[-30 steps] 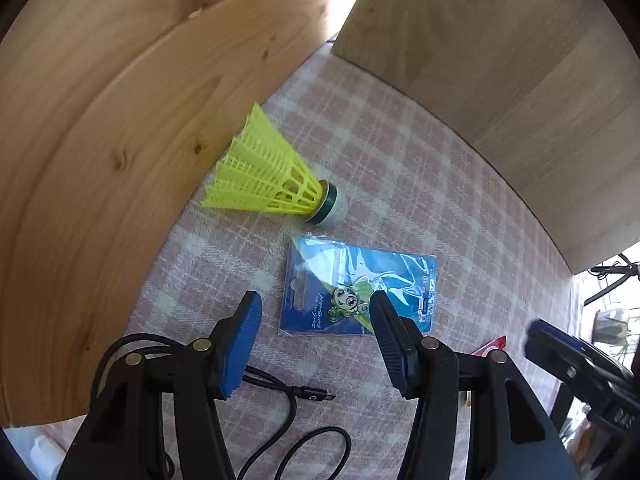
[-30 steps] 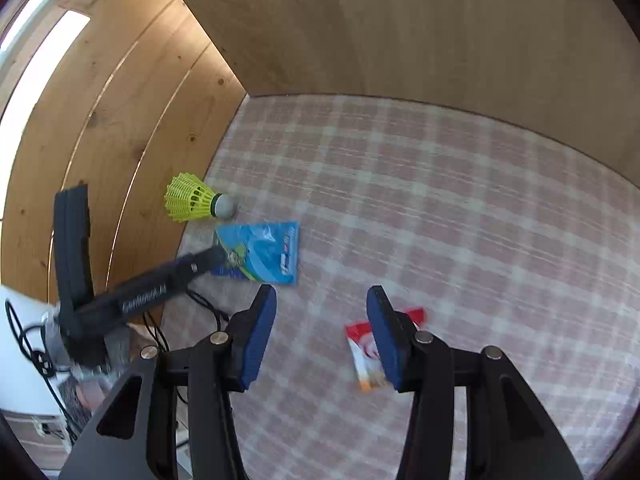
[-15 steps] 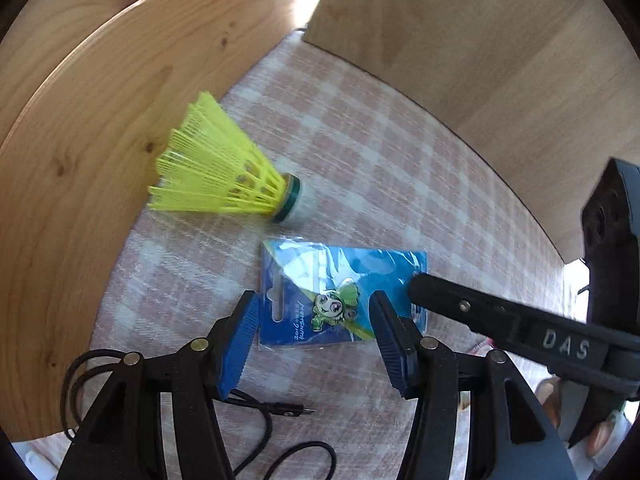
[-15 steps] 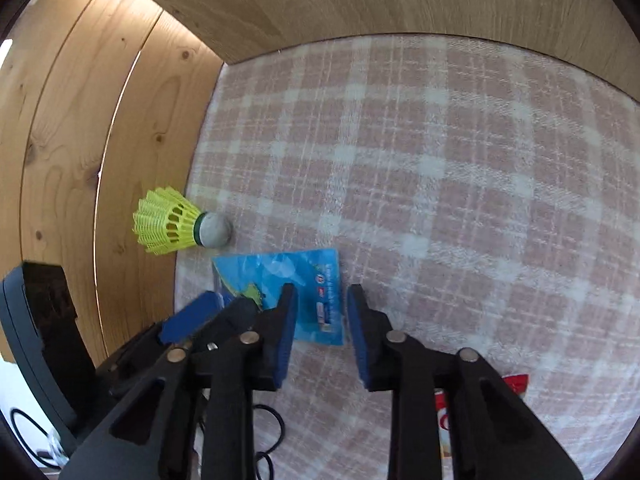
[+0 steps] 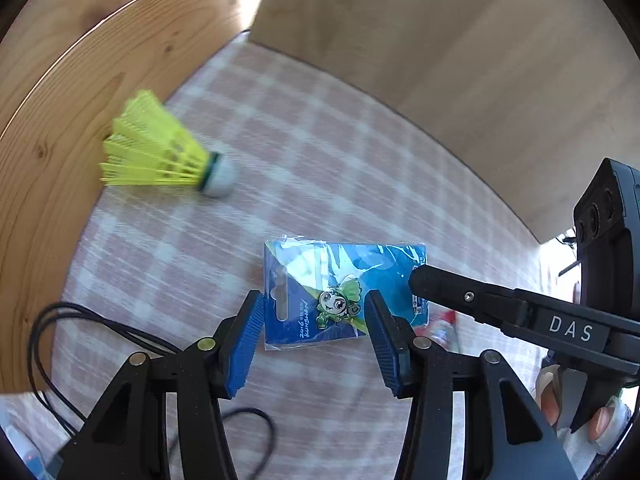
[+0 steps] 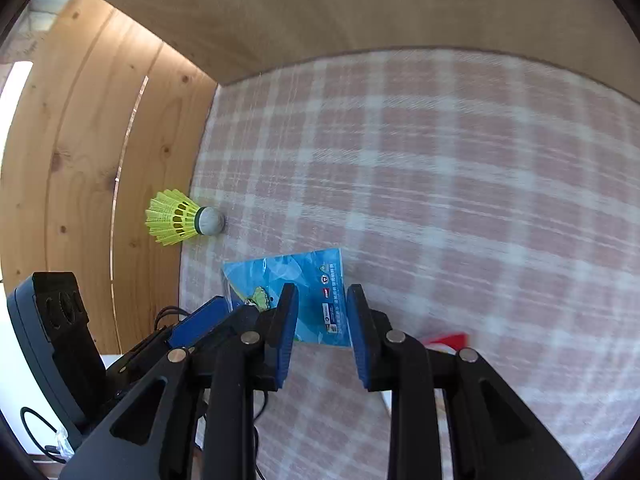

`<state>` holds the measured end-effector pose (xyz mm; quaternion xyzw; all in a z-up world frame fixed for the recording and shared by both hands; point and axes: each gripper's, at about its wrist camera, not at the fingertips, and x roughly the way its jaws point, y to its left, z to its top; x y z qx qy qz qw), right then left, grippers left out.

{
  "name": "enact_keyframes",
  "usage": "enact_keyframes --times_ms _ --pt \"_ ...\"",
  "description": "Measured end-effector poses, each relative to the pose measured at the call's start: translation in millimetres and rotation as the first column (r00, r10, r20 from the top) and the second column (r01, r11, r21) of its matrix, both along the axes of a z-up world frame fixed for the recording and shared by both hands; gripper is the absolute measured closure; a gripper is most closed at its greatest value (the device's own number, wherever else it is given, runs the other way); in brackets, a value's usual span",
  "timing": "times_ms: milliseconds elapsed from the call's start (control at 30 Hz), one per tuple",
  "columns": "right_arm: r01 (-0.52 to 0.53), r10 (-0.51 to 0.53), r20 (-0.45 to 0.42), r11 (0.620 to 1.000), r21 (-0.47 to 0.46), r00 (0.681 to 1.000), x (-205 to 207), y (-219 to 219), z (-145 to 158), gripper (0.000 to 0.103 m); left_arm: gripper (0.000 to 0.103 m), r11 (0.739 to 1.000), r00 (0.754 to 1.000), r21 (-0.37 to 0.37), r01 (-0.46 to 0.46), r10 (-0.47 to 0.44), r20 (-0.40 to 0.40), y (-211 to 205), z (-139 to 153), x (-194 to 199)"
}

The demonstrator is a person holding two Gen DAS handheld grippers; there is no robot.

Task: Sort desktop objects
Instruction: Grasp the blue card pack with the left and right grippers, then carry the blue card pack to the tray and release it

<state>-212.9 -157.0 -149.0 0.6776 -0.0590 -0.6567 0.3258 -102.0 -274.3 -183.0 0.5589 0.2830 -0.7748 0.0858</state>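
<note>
A blue packet (image 5: 344, 276) with a green cartoon pin lies flat on the checked cloth. My left gripper (image 5: 314, 312) hovers over its near left part. Its jaws are closing, with the packet's corner between them and the pads clear of it. My right gripper (image 6: 322, 300) stands narrowly open over the packet's (image 6: 304, 276) right end, and nothing is pinched. One of its fingers (image 5: 480, 300) reaches in from the right in the left wrist view. A yellow shuttlecock (image 5: 160, 160) lies on its side against the wooden wall, also visible in the right wrist view (image 6: 176, 220).
Wooden walls (image 5: 440, 60) close off the cloth at the left and the back. A black cable (image 5: 80, 320) loops at the near left. A red snack packet (image 6: 448, 338) lies behind my right gripper's fingers. A hand (image 5: 560, 408) holds the right gripper.
The right gripper left the red packet, narrowed its jaws and came over the blue packet's right end. The left gripper shifted toward the packet, and its jaws narrowed slightly.
</note>
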Motion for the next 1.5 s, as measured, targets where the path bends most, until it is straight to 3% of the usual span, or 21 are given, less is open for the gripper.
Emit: enact_keyframes --times_ms 300,567,800,1100,1233,1500 --pt "0.104 -0.106 -0.071 0.994 -0.031 0.992 8 110 42 0.077 0.055 0.989 0.987 -0.033 0.144 -0.146 -0.069 88 39 -16" --pt "0.285 -0.290 -0.093 0.956 -0.069 0.952 16 244 67 0.077 0.055 0.941 0.935 -0.017 0.338 -0.338 -0.106 196 61 -34" --pt "0.436 -0.441 -0.149 0.898 -0.065 0.885 22 364 96 0.077 0.055 0.855 0.848 -0.020 0.518 -0.516 -0.122 322 99 -68" --pt "0.598 -0.588 -0.202 0.801 -0.012 0.783 21 496 112 0.077 0.055 0.719 0.714 0.001 0.695 -0.690 -0.118 455 108 -81" --pt "0.639 -0.621 -0.227 0.769 0.007 0.751 20 532 115 0.077 0.055 0.671 0.666 -0.015 0.741 -0.738 -0.111 497 114 -81" --pt "0.701 -0.668 -0.271 0.712 0.036 0.693 21 573 123 0.075 0.055 0.615 0.607 -0.031 0.788 -0.784 -0.128 533 131 -81"
